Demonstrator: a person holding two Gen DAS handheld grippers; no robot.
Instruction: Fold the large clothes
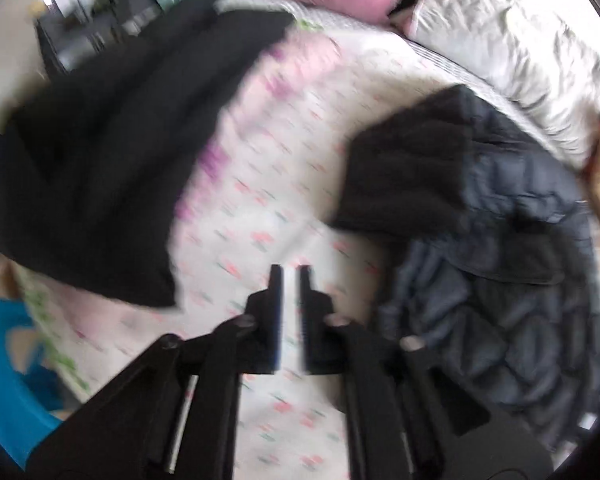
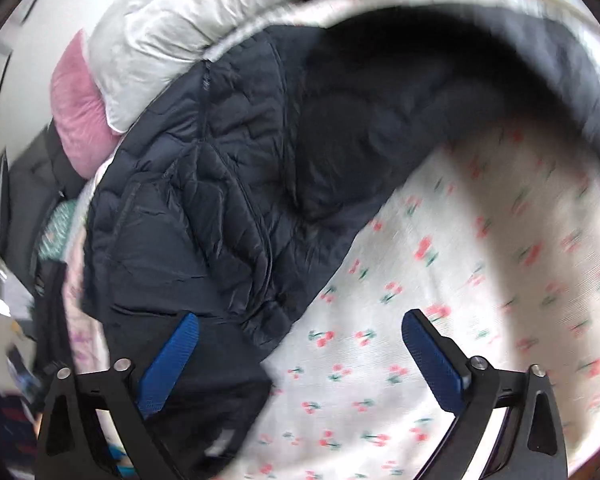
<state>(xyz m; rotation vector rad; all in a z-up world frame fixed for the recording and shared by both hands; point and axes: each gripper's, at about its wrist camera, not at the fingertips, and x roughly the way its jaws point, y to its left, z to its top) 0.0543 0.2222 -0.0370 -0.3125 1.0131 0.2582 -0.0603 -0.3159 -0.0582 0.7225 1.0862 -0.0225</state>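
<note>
Lying crumpled on the bed [image 1: 284, 184]: navy jacket [image 2: 204, 184]. Hovering above bare sheet, left claw [image 1: 291, 274] nearly together, gripping nothing. Spreading wide, right claw [image 2: 300, 330] straddling jacket's hem, empty.

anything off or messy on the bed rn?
Nothing damaged or spilled. The dark puffer jacket lies rumpled and unfolded on the flowered sheet, and a black garment is heaped near the bed's other side. Both views are blurred, so fine detail is unclear.
</note>
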